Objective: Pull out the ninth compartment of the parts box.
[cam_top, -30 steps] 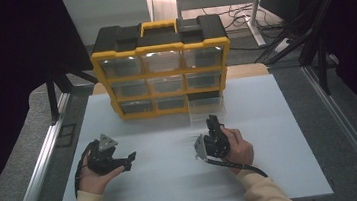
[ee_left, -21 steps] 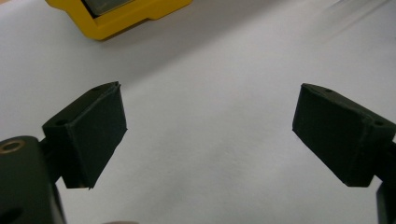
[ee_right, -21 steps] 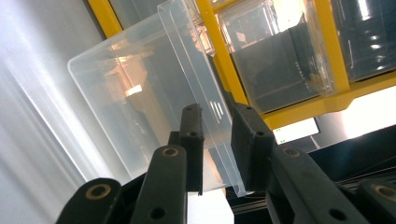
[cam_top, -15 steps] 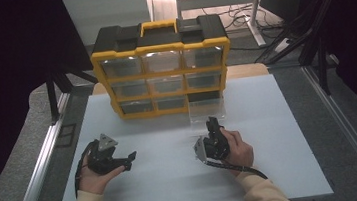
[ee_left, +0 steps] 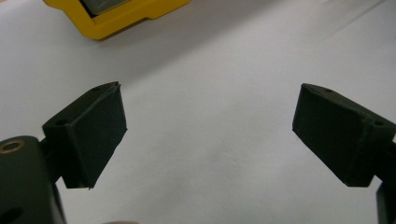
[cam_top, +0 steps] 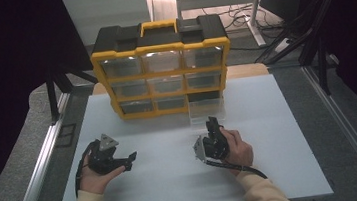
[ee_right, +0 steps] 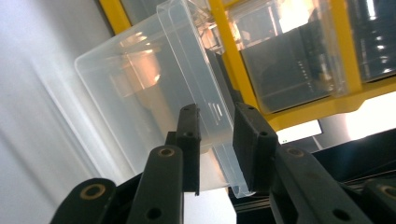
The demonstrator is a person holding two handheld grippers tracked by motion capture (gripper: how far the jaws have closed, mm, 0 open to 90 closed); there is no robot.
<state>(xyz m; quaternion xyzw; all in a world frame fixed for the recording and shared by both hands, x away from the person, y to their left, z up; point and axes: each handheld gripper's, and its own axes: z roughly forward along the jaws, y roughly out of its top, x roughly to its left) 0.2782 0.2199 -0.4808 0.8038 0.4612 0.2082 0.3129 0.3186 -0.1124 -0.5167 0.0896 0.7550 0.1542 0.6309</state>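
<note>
The white bench (cam_top: 279, 120) carries a yellow-and-black plastic organiser cabinet with clear drawers (cam_top: 162, 64), standing upright and facing the person. Its bottom-right clear plastic drawer (ee_right: 154, 88) is pulled out towards the person, long axis running from cabinet to person, still partly in its slot. The right gripper (ee_right: 217, 140) has its fingers (ee_right: 189, 140) narrowly parted around the drawer's front lip; they have just been opening. The left gripper (ee_left: 210, 133) hovers over bare bench, fingers spread wide, holding nothing.

1 organiser (cam_top: 160, 49) w/ 9 drawers, 1 pulled out (cam_top: 207, 111), 2 grippers.
</note>
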